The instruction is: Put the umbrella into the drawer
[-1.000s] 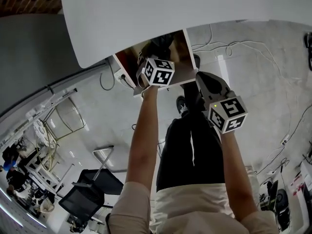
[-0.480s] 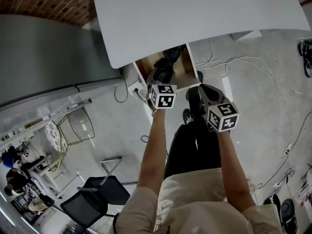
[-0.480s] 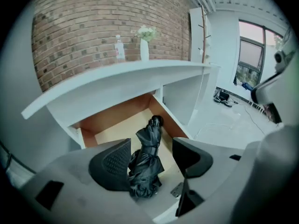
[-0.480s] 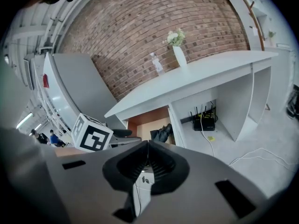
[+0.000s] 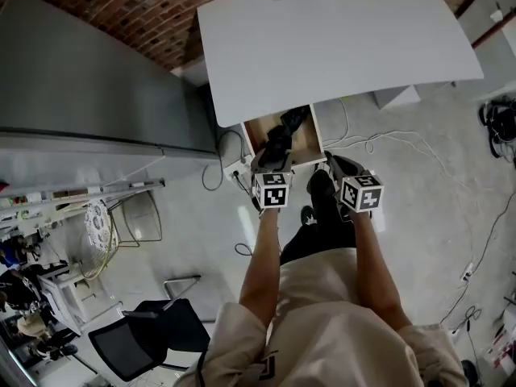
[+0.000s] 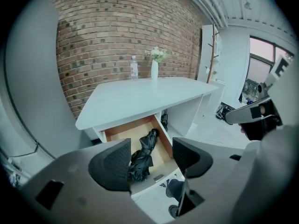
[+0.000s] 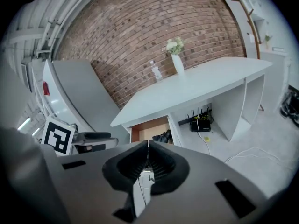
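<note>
Left claw [image 6: 150, 158] is hanging spread wide with nothing between its jaws; the black stuff showing in the gap is just the umbrella [image 6: 142, 155] way beyond it. Right claw [image 7: 147, 164] is sitting with its jaws pressed together, not pinching anything either. In the head view both are hovering on the near side of the drawer [image 5: 308, 138], left one just beside the front panel, right one a bit further right and nearer the person.

The umbrella is lying folded inside the open drawer, running from the near end toward the far right corner, canopy bunching up loose at the near end. So I'm reading the drop-in as basically done, and what's left, if anything, is shutting it.

If that's the step, I'd be looking at that floppy fabric first. It looks like it's riding close to the top of the drawer wall, and it might catch under the counter [image 6: 140, 97] edge. Tuck it down, then push the front panel in the middle so the drawer is sliding straight, not skewing.

A bottle [image 6: 134, 66] and a vase [image 6: 154, 68] are standing at the counter's far edge, well apart from all this.
</note>
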Available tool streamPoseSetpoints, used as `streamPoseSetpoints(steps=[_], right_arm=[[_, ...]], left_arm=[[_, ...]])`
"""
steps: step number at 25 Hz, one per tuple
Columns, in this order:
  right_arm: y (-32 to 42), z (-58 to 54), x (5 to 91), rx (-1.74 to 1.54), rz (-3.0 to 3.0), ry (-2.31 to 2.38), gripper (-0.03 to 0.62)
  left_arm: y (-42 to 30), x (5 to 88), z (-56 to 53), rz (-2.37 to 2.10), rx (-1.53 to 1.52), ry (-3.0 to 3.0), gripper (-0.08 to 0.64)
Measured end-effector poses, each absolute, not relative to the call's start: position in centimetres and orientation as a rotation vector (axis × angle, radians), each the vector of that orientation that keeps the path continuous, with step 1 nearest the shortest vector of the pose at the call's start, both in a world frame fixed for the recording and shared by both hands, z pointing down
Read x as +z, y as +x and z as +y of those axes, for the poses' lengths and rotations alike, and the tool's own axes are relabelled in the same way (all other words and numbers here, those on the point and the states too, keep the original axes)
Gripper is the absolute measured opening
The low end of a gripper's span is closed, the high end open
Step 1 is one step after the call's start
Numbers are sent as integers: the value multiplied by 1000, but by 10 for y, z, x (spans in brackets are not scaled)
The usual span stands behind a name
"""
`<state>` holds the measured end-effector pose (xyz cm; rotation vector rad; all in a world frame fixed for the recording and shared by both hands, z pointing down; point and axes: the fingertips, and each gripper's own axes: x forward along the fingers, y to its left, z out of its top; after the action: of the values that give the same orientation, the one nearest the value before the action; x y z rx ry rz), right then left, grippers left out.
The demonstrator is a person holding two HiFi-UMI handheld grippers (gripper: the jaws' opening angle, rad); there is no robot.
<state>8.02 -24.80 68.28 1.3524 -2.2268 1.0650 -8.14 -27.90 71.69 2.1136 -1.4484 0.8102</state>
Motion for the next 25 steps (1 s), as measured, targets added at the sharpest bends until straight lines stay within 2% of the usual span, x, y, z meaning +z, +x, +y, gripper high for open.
streamPoseSetpoints(steps=[6,12,25], right_arm=[[83,-243,661,1082,-2239,1334,67],[54,-241,640,940,-2331,1203,67],[23,-203,619,835,-2424,1166,67]], left_arm=[[-94,670,-257,-1473,738,2076,275],[-94,621,-232,-1492,629,2120,275],[-106,604,-190,-1519,425,2111,262]])
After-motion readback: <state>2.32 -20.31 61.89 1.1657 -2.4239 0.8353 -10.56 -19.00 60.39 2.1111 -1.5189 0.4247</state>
